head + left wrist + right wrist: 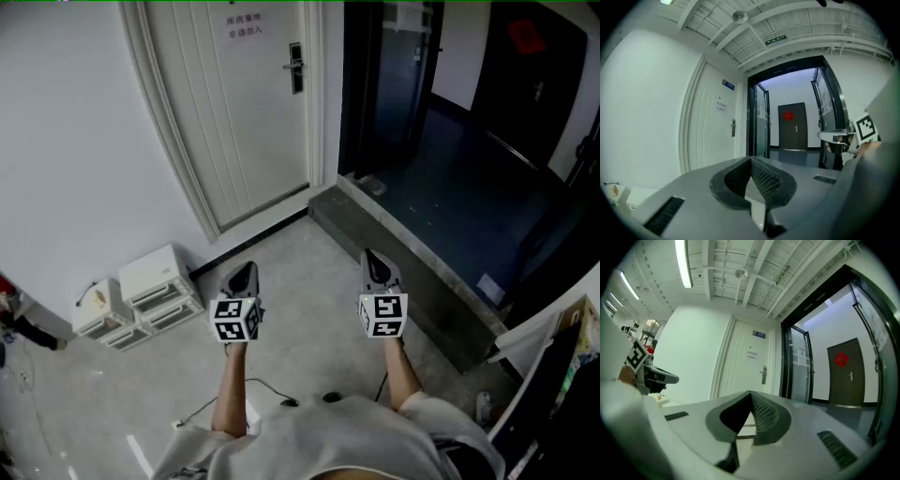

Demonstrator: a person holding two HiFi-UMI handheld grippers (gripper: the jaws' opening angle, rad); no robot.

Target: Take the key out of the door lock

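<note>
A white door stands closed in the far wall, with a dark lock plate and lever handle on its right side. The lock is small and far off in the left gripper view and the right gripper view; no key can be made out at this distance. My left gripper and right gripper are held side by side at waist height, well short of the door. In both gripper views the left gripper and the right gripper have their jaw tips touching, with nothing between them.
White plastic drawer boxes sit against the wall at the left. A grey stone threshold runs along an open dark doorway to the right of the door. A cable lies on the floor near my feet.
</note>
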